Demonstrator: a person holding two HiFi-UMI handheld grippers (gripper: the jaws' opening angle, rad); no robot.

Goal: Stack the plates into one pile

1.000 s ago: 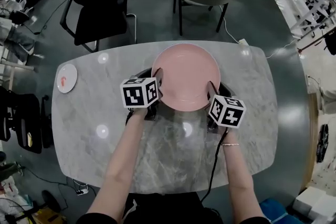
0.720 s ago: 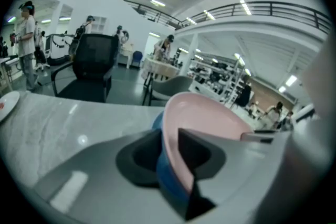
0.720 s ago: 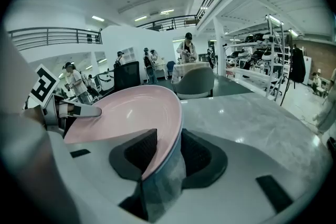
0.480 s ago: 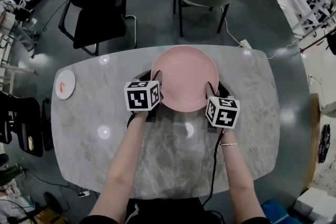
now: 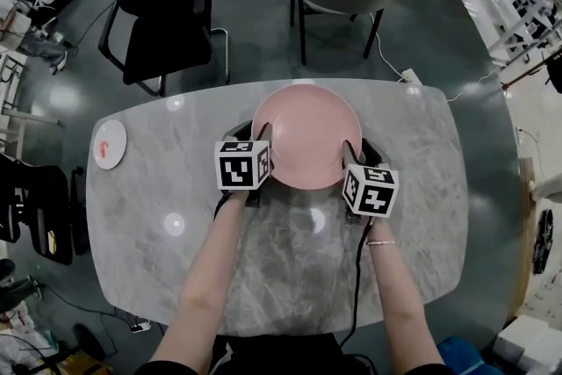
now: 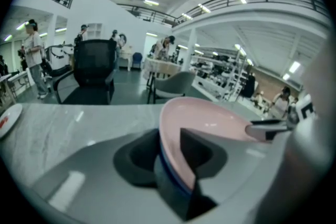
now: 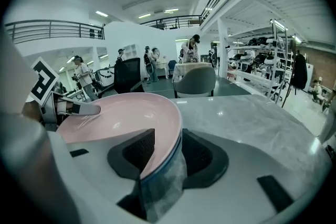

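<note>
The left gripper (image 6: pixel 169 165) and right gripper (image 7: pixel 165 159) were each spreading their jaws around opposite edges of the pink plate (image 5: pixel 306 134) lying between them, a blue rim (image 7: pixel 164 176) just beneath it.

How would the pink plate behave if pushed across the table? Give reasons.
The pink plate is probably stiff; its thin rim holds an even curve. Its glossy surface on the polished table suggests it slides easily, not rolls.

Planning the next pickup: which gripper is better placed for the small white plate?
Left. The small white plate lies far left on the table, nearest the left gripper; the right gripper is beyond the pink plate, whose rim both opening jaws straddle.
</note>
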